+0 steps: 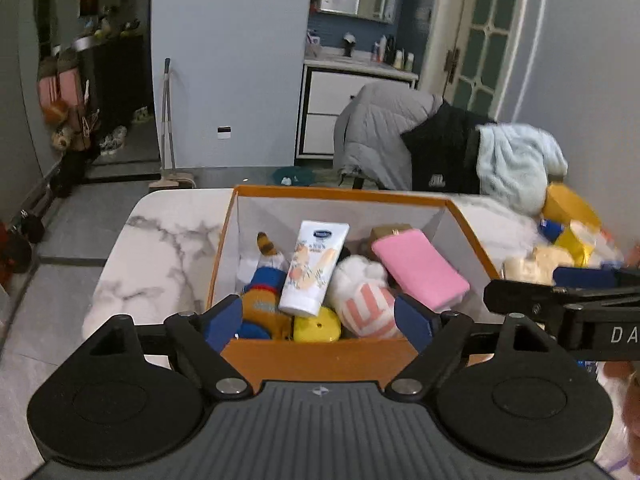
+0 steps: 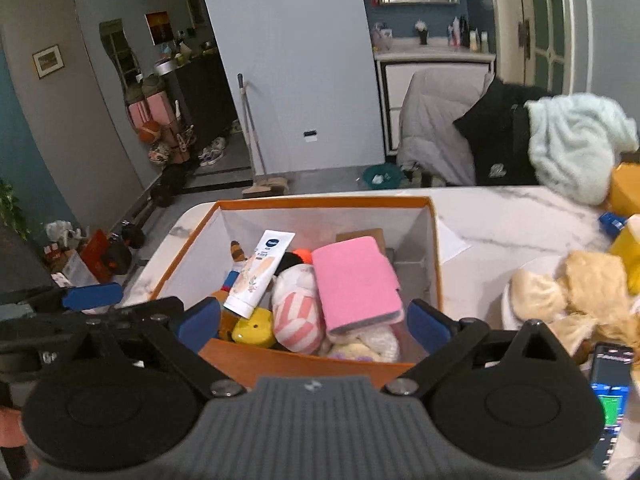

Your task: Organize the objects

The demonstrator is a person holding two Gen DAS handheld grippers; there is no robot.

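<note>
An orange box with white inside walls stands on the marble table. It holds a white lotion tube, a pink pouch, a striped white-and-pink plush, a yellow toy and an orange-and-blue plush. My left gripper is open and empty at the box's near wall. My right gripper is open and empty, also at the near wall.
To the right of the box on the marble table lie a cream plush, yellow packages and a phone. Jackets and a pale blue towel hang on a chair behind. The table's left edge drops to the floor.
</note>
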